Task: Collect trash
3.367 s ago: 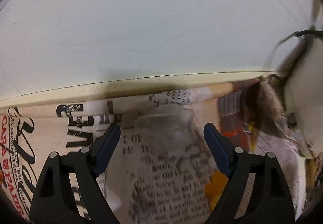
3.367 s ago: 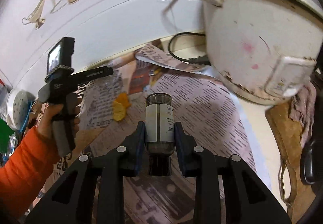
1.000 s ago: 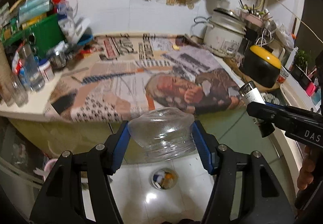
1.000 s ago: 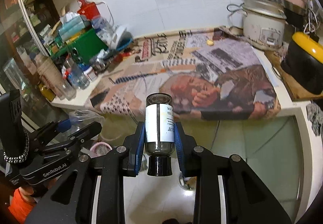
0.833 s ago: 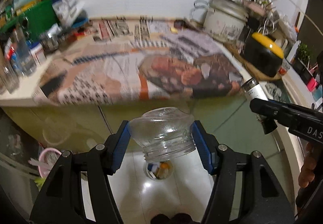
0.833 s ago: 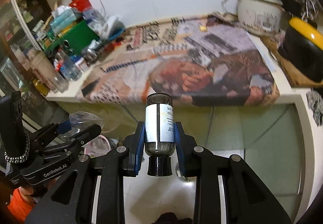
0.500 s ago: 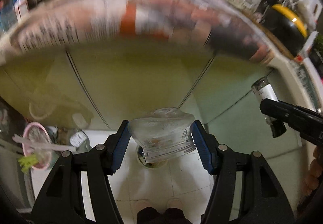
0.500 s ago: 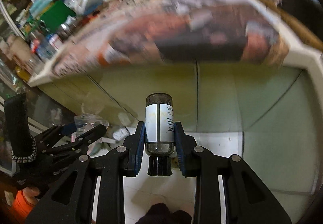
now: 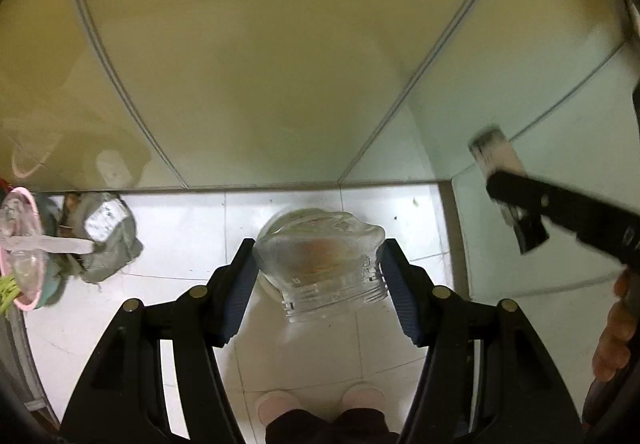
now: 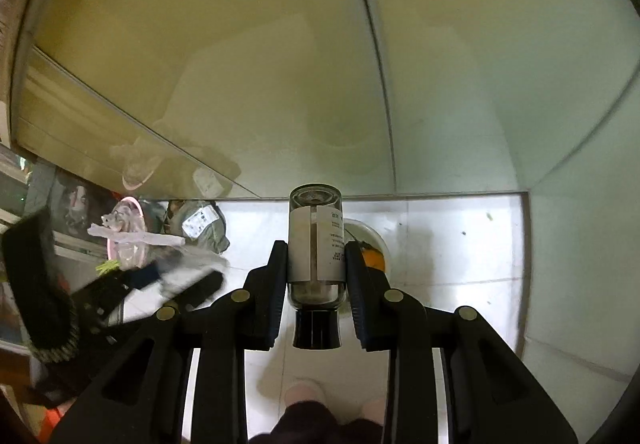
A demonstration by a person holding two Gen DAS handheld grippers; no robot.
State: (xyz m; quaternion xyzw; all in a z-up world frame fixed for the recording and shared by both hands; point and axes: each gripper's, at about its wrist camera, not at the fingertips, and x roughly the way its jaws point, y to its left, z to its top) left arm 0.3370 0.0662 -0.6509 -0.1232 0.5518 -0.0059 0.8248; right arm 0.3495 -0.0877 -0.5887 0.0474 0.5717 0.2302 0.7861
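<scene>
Trash now hangs above the floor bin (image 10: 370, 240) instead of the newspapered counter: left gripper (image 9: 318, 276) clamps a clear jar (image 9: 320, 264), right gripper (image 10: 316, 268) grips a labelled bottle (image 10: 316, 244), so dropping looks imminent.

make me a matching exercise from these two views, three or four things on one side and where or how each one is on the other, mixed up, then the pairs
Things:
1. clear plastic jar
2. labelled glass bottle
3. white bin
4. pink tub

States or places:
A. on the floor tiles, holding something orange
B. clamped in the right gripper, black cap toward the camera
C. at the far left on the floor, beside a grey bag
D. clamped in the left gripper, threaded mouth toward the camera

Pairs: 1-D, 2-B, 3-A, 4-C
</scene>
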